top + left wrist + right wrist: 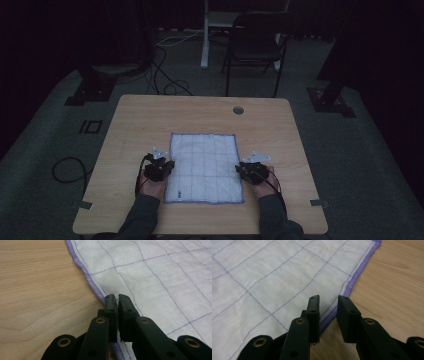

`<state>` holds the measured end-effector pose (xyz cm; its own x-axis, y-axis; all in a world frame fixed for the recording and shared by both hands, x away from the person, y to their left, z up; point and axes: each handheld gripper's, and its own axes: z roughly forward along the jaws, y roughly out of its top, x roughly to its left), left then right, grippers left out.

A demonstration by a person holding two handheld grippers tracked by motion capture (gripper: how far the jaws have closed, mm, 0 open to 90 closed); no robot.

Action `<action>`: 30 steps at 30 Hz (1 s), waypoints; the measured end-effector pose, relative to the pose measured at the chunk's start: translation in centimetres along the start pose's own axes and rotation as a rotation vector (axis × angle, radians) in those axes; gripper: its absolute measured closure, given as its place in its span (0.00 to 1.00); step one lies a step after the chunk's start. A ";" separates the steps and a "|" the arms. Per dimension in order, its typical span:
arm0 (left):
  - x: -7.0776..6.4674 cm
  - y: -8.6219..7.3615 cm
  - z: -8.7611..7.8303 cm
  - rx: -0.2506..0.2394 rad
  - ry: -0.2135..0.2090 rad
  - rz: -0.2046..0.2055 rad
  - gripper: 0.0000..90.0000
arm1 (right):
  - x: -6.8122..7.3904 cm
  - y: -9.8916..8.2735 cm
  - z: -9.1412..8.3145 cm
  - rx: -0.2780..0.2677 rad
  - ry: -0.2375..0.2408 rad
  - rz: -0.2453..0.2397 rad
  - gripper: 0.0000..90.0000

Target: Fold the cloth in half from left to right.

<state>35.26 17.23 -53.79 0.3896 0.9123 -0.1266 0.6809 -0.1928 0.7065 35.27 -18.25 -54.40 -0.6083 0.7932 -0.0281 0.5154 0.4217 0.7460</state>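
Dark floor and cables ring the wooden table (150,115), whose bare top runs wide beyond the white quilted cloth (204,167) lying flat at its near middle. Purple hem (82,267) frames the cloth, and both my claws sit at its long sides, opposite each other. My left gripper (115,297) has its jaws pinched together right over the hem on the cloth's left side, with a sliver of fabric seemingly caught between the tips; the hem bows there rather than running straight. My right gripper (328,301) straddles the right-hand hem (359,270), jaws apart, one over the cloth and one over bare wood, pads not pressing on anything. From the high view, my left gripper (159,167) and right gripper (252,170) each have open tabletop outward of them, and the far half of the table holds just a small round grommet (238,110).
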 end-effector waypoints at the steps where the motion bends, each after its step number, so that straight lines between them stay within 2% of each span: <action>1: 0.0 0.0 0.0 -0.002 -0.003 -0.001 0.97 | -0.1 0.0 0.1 -0.004 -0.002 0.005 0.81; 9: -0.3 0.9 -0.9 -0.045 -0.032 0.004 0.97 | -0.3 0.0 0.1 -0.008 -0.006 0.011 0.79; 16: -1.2 2.2 -1.8 -0.090 -0.069 0.037 0.97 | -0.4 0.1 -0.2 -0.017 -0.005 0.017 0.77; 30: -3.1 4.5 -2.9 -0.140 -0.120 0.099 0.97 | -0.9 0.0 -1.0 -0.042 -0.019 0.039 0.76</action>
<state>35.33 14.61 -48.25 0.5270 0.8403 -0.1273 0.5457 -0.2197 0.8087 35.19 -19.47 -53.70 -0.5763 0.8172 -0.0105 0.5129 0.3716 0.7739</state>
